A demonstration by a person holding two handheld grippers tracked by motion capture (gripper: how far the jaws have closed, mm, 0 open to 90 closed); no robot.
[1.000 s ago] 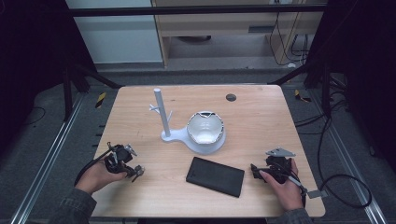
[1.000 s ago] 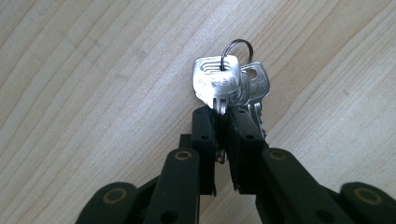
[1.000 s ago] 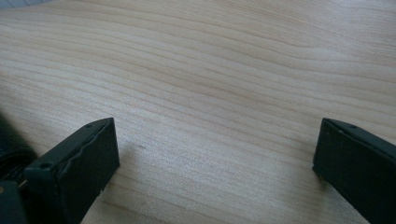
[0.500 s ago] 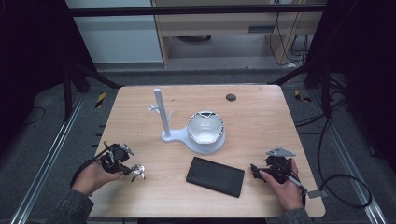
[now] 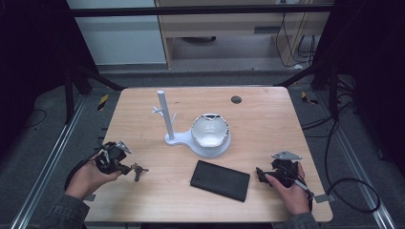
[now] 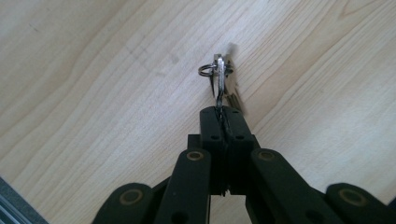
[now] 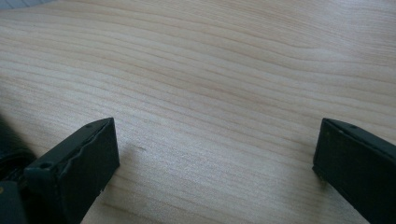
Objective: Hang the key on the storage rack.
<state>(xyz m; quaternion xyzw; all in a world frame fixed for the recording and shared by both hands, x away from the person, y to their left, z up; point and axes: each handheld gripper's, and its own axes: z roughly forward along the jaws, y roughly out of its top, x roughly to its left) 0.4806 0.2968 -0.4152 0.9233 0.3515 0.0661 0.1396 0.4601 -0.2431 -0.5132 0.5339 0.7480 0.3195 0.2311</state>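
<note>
Left gripper, fingers clamped on the tip of a key bunch just above the worktop near its left front; thin edge-grip may let it slip or swing; right gripper fingers apart, idle.

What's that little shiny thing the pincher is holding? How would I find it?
Start at the wooden table and go to its near left corner, where the left gripper sits in a hand. Pinched in its shut jaws is a small bunch of keys on a metal ring. It is the only small metal thing there, much tinier than the white stand or the black case.
</note>
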